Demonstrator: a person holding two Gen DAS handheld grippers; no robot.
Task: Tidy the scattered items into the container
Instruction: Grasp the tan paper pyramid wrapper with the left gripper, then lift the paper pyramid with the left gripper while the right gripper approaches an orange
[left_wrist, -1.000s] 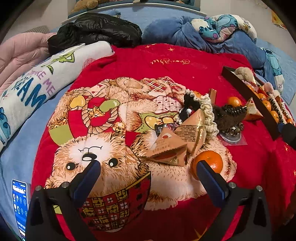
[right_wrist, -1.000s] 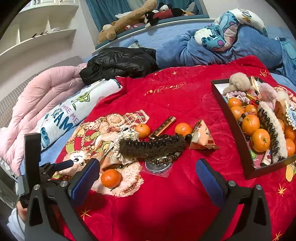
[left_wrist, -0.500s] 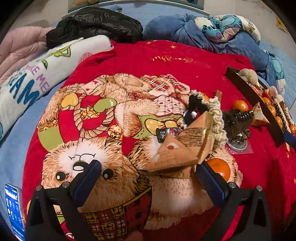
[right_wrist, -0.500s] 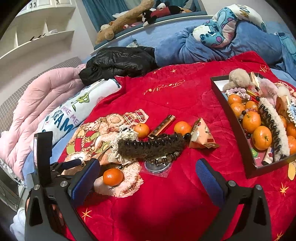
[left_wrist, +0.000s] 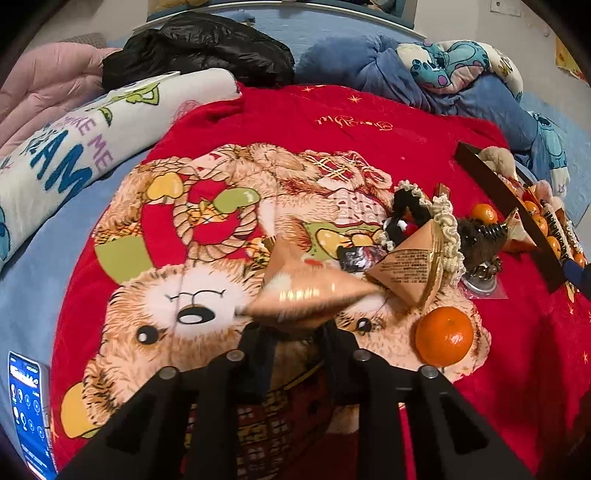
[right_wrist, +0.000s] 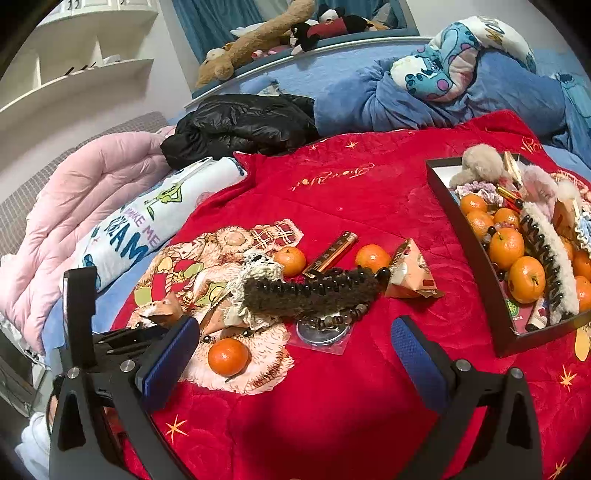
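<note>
My left gripper (left_wrist: 291, 332) points down at the red bear blanket. Its jaws are closing, with the near edge of a tan triangular snack packet (left_wrist: 306, 291) pinched between them. In the right wrist view the left gripper (right_wrist: 122, 339) and that packet (right_wrist: 162, 314) show at the far left. A second tan packet (left_wrist: 406, 266) and a mandarin (left_wrist: 445, 336) lie just to its right. My right gripper (right_wrist: 295, 347) hangs open over the blanket with nothing between its fingers. The dark tray (right_wrist: 469, 251) at the right holds mandarins, hair claws and fluffy items.
Loose on the blanket are a brown hair claw (right_wrist: 310, 291), a bagged bead bracelet (right_wrist: 325, 325), a gold tube (right_wrist: 332, 254), a third packet (right_wrist: 410, 275) and three mandarins (right_wrist: 228, 356). A phone (left_wrist: 27, 406) lies at the left edge; pillows and a black jacket (right_wrist: 240, 125) lie behind.
The left gripper moved forward over the packets and its jaws went from wide open to drawn in on the tan packet's edge. The right gripper stayed put and open.
</note>
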